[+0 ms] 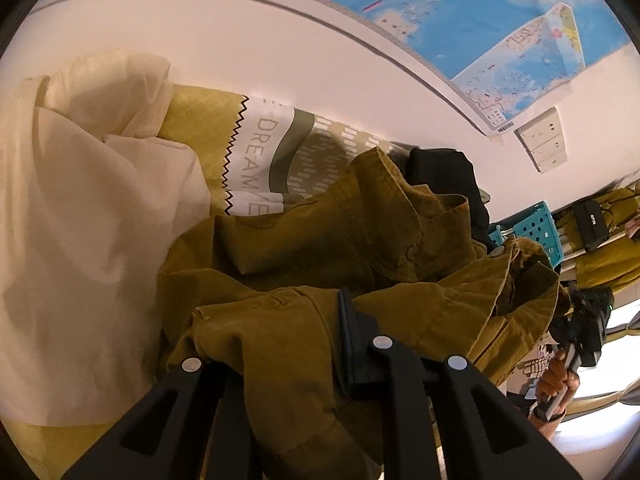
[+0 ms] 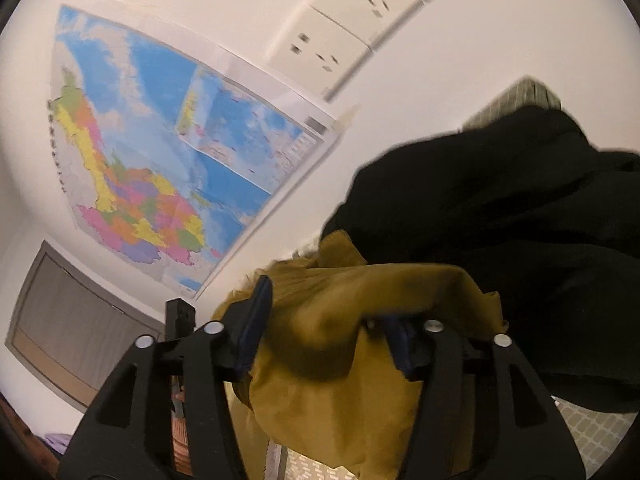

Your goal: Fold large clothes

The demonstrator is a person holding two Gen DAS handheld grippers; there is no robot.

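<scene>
Both jaws pinch the rumpled olive cotton jacket.

Black plastic linkages are carrying silver rivets on both the left gripper and the right gripper; dark-blue pads are lining the fingers.

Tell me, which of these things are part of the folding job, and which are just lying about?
Part of the job:
olive jacket, gripped by the left gripper and the right gripper.

Just lying about:
black garment
cream cloth
patterned bedding
wall map
wall sockets
teal basket
</scene>
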